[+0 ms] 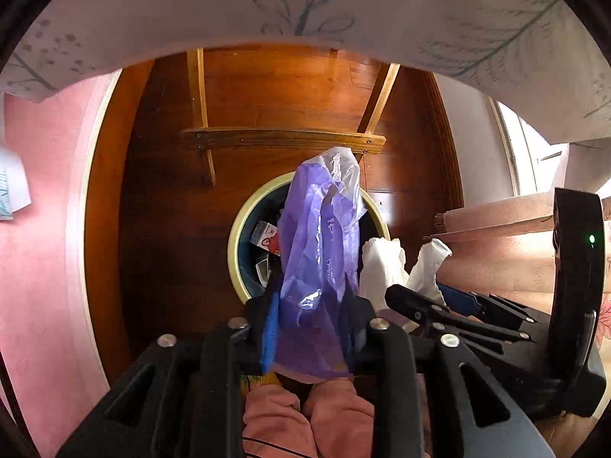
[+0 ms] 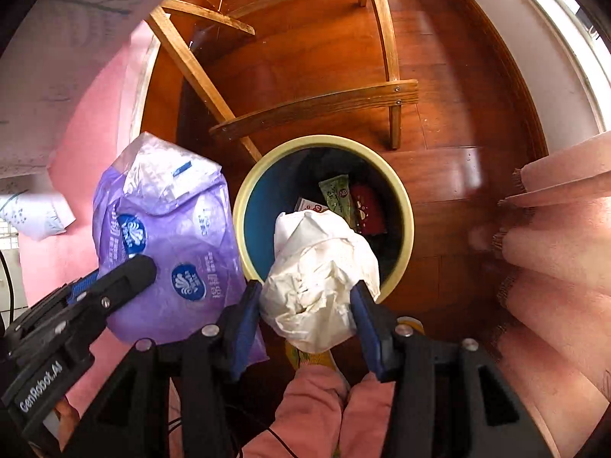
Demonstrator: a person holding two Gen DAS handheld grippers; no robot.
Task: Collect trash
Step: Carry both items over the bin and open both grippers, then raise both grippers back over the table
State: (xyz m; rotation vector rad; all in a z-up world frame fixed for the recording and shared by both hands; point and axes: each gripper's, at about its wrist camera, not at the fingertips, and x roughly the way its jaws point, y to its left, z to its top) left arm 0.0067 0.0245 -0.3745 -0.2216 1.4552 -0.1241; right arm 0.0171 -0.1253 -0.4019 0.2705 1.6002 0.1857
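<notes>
My left gripper (image 1: pixel 311 328) is shut on a purple plastic tissue wrapper (image 1: pixel 322 244), held above the round blue trash bin with a cream rim (image 1: pixel 233 244). The wrapper (image 2: pixel 168 236) and the left gripper (image 2: pixel 126 282) also show in the right wrist view, left of the bin (image 2: pixel 408 225). My right gripper (image 2: pixel 305 305) is shut on a crumpled white paper wad (image 2: pixel 317 278), held over the bin's near edge. The wad (image 1: pixel 382 267) and the right gripper (image 1: pixel 427 305) show in the left wrist view. Several wrappers (image 2: pixel 351 202) lie inside the bin.
The bin stands on a wooden floor (image 2: pixel 313 57) beside wooden chair legs (image 2: pixel 317 107). A pink wall (image 1: pixel 42 229) is on the left. Pink curtain folds (image 2: pixel 557 236) hang on the right. A printed tablecloth (image 1: pixel 305 4) overhangs the top. Pink trouser legs (image 2: pixel 324 412) are below.
</notes>
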